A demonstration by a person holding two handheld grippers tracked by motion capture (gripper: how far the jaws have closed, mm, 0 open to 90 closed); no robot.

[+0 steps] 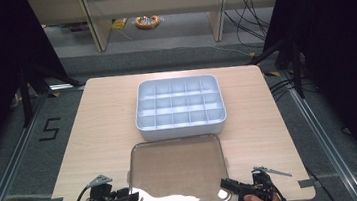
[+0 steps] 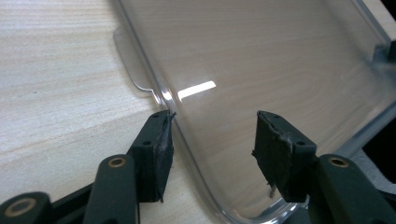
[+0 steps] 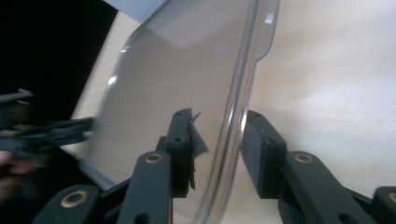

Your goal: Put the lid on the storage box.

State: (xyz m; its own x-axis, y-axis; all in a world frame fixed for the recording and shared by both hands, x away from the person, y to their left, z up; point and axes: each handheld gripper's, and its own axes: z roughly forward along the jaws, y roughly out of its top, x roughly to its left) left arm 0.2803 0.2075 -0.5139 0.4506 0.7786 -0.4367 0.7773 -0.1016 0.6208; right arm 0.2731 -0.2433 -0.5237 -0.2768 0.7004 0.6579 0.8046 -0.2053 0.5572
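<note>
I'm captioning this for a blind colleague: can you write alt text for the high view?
A clear lid lies flat at the near edge of a wooden table, with the left tongs and right tongs at its two near corners. Beyond it sits a white divided tray, its compartments empty.

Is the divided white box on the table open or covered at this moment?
Open. The white box shows its bare empty compartments from above, while the clear lid lies apart on the table, nearer the person.
</note>
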